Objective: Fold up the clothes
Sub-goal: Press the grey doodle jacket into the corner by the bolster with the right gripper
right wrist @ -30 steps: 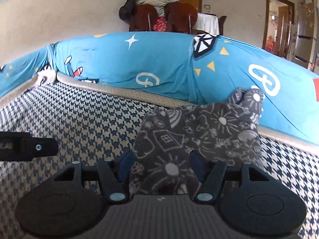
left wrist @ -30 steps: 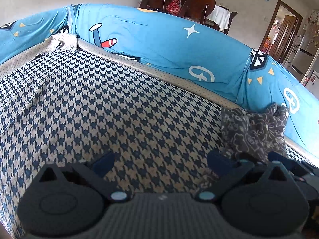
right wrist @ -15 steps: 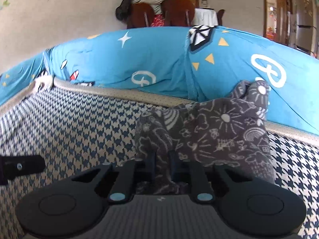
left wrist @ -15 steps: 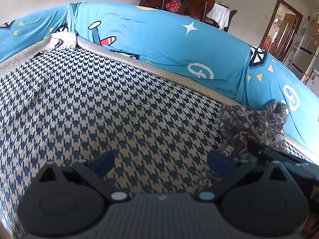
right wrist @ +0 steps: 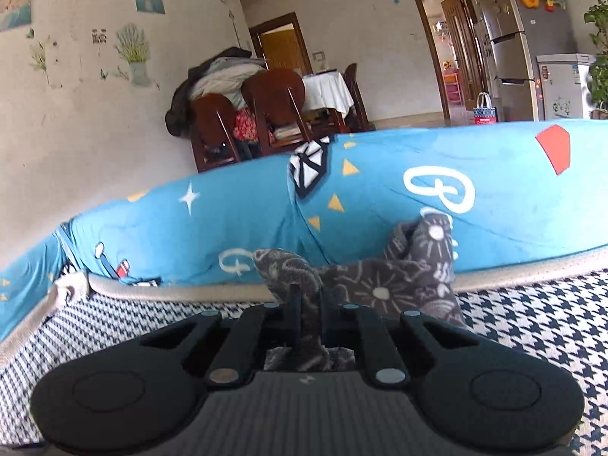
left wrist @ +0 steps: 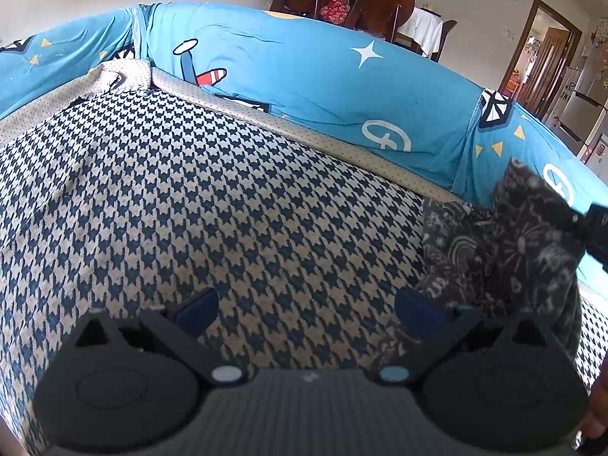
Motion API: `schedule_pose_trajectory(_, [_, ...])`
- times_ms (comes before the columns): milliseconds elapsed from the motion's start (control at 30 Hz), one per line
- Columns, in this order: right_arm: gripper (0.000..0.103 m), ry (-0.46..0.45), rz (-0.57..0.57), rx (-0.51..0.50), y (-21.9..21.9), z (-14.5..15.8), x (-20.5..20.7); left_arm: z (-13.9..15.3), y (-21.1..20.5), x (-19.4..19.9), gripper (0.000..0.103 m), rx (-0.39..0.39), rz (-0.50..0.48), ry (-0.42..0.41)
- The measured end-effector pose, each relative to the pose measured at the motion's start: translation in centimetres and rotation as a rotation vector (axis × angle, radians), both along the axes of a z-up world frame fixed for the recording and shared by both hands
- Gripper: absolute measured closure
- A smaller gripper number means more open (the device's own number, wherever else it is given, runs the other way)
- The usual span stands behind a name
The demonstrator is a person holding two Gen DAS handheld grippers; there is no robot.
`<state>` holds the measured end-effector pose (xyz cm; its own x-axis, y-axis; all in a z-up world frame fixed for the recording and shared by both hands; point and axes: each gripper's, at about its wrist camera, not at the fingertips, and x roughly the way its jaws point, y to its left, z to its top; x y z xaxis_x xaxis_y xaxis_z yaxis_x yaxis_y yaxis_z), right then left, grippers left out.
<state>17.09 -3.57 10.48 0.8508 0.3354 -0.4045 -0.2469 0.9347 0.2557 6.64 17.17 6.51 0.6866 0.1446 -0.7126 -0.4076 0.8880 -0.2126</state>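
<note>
A dark grey garment (right wrist: 383, 285) with white doodle print lies crumpled on the houndstooth cover (right wrist: 532, 319) by the blue backrest. My right gripper (right wrist: 308, 296) is shut on a fold of it, and that pinched fold stands lifted above the cover. In the left wrist view the same garment (left wrist: 497, 250) rises at the right, with the right gripper's fingers (left wrist: 596, 228) at the frame's edge holding it. My left gripper (left wrist: 304, 307) hovers open over the bare cover (left wrist: 209, 209), its right finger next to the garment's lower edge, nothing between its fingers.
A blue cartoon-print cushion back (left wrist: 304, 76) rings the seat, with a beige piped edge (left wrist: 323, 140) below it. Behind stand wooden chairs (right wrist: 247, 121) piled with clothes, a cloth-covered table, doorways and a fridge (right wrist: 520, 49).
The right gripper closed on the garment's near edge, then rose and rolled, pulling the fold up. The left gripper stayed where it was, open.
</note>
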Motion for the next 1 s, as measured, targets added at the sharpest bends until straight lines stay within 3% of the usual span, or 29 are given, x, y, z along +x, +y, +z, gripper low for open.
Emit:
schedule_pose_trajectory(167, [0.092,0.002,0.003,-0.002,1.7,-0.5,1.1,0.0,0.3,0.0,0.0,-0.002,0.014,0.003])
schedule_pose_trajectory(367, [0.091,0.08,0.034,-0.027,4.3,-4.4,2.8,0.0,0.7,0.1,0.0,0.003,0.032,0.005])
schedule_pose_trajectory(467, [0.085,0.132,0.064,-0.05,5.0,-6.3,3.4,-0.1,0.6,0.3,0.0,0.001,0.025,0.014])
schedule_pose_trajectory(600, [0.072,0.13,0.093,0.008,4.0,-5.6,2.7,-0.1,0.6,0.4,0.0,0.002,0.022,0.01])
schedule_pose_trajectory(767, [0.067,0.079,0.08,0.056,1.5,-3.3,-0.5,0.0,0.7,0.3,0.0,-0.003,0.027,0.006])
schedule_pose_trajectory(1000, [0.067,0.085,0.114,-0.041,0.5,-3.7,-5.3,0.2,0.4,0.1,0.0,0.011,0.02,-0.003])
